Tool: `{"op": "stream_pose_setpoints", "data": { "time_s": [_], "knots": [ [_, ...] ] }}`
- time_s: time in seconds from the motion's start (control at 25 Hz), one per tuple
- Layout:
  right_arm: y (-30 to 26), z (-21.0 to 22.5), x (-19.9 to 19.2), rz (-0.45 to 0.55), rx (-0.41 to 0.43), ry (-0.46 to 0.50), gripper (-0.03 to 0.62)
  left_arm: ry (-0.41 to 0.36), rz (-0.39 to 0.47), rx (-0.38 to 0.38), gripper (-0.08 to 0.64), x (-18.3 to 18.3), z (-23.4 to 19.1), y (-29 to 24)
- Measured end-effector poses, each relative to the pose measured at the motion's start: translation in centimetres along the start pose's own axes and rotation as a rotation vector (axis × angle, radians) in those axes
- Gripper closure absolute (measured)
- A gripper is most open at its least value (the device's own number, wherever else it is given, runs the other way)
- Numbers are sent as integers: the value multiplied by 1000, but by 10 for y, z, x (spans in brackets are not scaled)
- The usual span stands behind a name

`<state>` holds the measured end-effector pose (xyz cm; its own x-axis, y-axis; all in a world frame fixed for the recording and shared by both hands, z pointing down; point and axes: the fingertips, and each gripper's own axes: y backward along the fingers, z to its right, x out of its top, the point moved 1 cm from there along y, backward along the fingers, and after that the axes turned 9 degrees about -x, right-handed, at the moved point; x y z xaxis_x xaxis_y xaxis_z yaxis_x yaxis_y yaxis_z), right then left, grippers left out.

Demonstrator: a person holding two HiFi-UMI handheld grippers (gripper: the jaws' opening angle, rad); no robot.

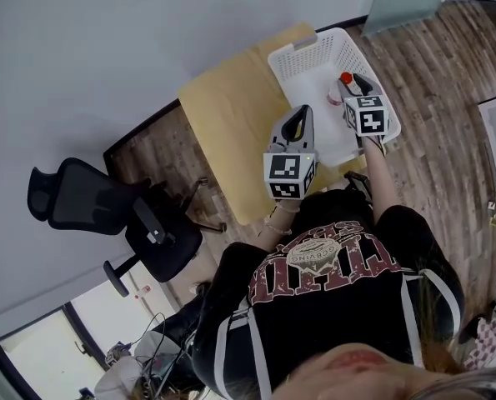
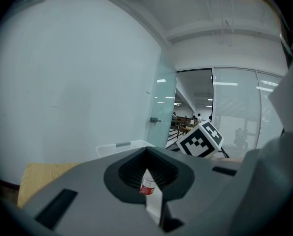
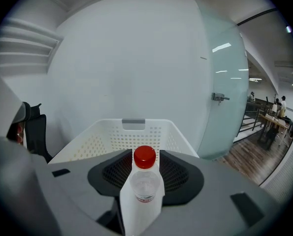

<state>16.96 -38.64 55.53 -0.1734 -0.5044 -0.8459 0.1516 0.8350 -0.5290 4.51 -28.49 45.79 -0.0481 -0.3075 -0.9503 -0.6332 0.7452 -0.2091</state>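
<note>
My right gripper hangs over the white plastic basket at the table's far right end and is shut on a clear bottle with a red cap. In the right gripper view the bottle stands upright between the jaws, with the basket just beyond it. My left gripper hovers over the wooden table, beside the basket's near-left wall. Its jaws are closed to a thin slit with nothing gripped. Through that slit the left gripper view shows a small piece of the bottle, and the right gripper's marker cube lies to the right.
A black office chair stands on the wood floor to the left of the table. The table's long side is against a white wall. A frosted glass door lies past the basket on the right. The person's torso fills the foreground.
</note>
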Motion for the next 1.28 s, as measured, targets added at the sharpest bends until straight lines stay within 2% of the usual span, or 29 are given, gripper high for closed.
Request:
{"op": "stream_pose_setpoints", "data": {
  "time_s": [0.24,0.52,0.84,1.28],
  "knots": [
    [-12,-1,-5,-14,19,17,428,5,-2,23,512,-2,-2,-1],
    [-17,-3,-6,0,0,15,430,15,-9,46,512,-6,-9,2],
    [-15,-2,-6,11,2,4,430,15,-2,56,512,-4,-13,5],
    [-1,-6,4,33,11,42,431,21,4,63,512,-4,-14,13]
  ]
}}
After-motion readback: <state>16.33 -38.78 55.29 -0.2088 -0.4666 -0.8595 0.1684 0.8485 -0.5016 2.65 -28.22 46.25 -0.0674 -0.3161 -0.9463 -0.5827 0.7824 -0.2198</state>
